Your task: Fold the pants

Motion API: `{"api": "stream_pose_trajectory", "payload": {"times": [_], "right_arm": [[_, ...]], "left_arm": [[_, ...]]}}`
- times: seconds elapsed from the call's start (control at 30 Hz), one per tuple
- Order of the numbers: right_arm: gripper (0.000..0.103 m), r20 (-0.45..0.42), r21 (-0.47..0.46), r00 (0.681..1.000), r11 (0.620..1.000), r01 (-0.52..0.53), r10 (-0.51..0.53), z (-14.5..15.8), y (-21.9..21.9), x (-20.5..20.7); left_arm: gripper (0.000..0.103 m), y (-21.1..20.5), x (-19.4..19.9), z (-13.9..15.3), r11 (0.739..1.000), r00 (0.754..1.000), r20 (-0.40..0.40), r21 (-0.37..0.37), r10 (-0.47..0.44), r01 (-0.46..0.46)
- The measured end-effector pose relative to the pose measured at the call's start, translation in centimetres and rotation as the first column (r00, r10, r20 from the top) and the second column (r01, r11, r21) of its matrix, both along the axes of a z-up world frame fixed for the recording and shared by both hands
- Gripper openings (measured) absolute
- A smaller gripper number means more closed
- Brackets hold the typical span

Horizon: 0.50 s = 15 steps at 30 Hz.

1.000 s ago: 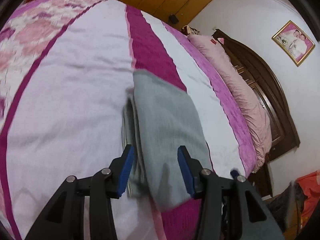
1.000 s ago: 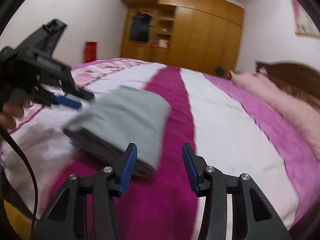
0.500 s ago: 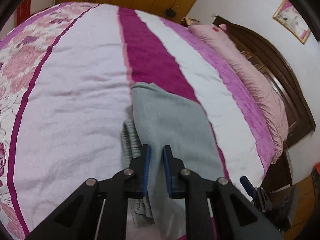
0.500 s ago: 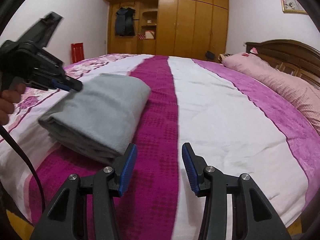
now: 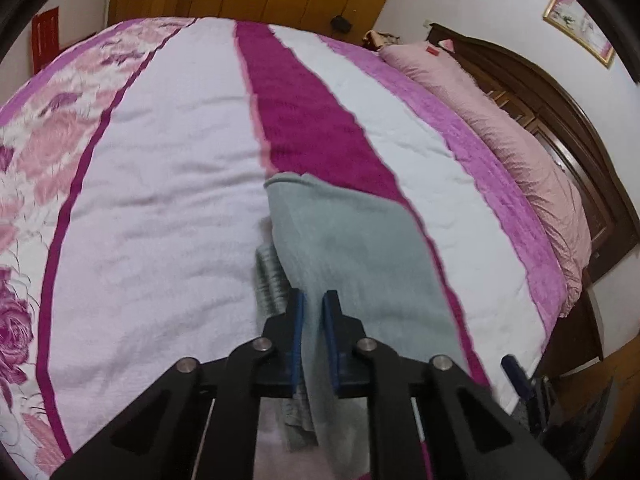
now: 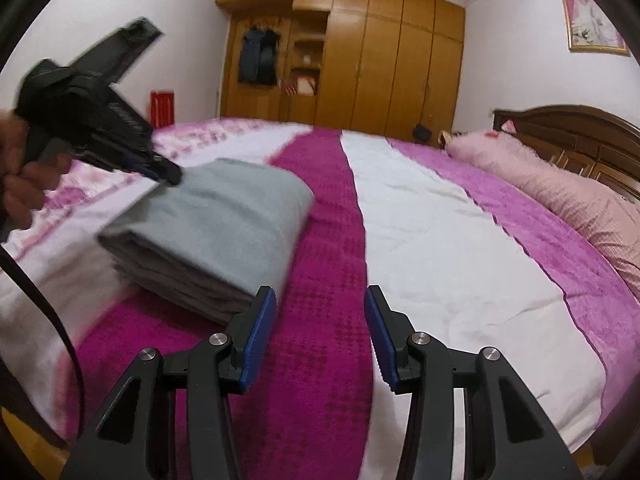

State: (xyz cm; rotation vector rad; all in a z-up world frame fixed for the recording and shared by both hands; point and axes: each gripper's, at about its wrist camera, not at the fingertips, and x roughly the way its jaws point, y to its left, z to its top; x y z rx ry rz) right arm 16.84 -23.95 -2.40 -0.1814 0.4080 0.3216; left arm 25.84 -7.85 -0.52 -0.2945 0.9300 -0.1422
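Jaws of left gripper [image 5: 313, 322] just closing, pinching top layer of folded grey pants [image 6: 224, 236]; right gripper [image 6: 318, 330] spread, empty. Pants at ten o'clock on bedspread [image 6: 440, 248]. Best lifting gently, keeping stacked layers aligned.

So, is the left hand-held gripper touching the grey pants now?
Touching. The left wrist view shows the left hand-held gripper pinching a fold of the grey pants.

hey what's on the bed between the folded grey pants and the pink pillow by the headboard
Nothing lies there. In the right wrist view, only bare bedspread stretches from the folded grey pants to the pink pillow.
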Motion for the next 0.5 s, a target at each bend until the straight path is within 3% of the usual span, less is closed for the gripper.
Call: {"api": "stream_pose_trajectory", "payload": {"times": [0.13,0.23,0.37,0.5], "right_arm": [[0.069,0.104,-0.061,0.991,0.995,-0.081,0.087,0.2,2.6,-2.6],[0.069,0.123,-0.127,0.989,0.990,-0.064,0.079,-0.4,4.8,-2.5],[0.069,0.133,-0.119,0.991,0.993,-0.014,0.030,-0.8,6.2,-0.6],[0.069,0.147,-0.126,0.988,0.991,-0.035,0.054,-0.8,7.6,-0.1]], "left_arm": [[0.009,-1.1,0.7,2.1,0.999,0.999,0.013,-0.016,-0.040,0.040],[0.009,-1.6,1.4,3.1,0.999,0.999,0.019,-0.031,-0.043,0.044],[0.009,-2.4,1.6,4.6,0.997,0.998,0.022,-0.046,-0.058,0.059],[0.008,-3.4,1.7,6.0,0.997,0.997,0.032,-0.036,-0.073,0.074]]}}
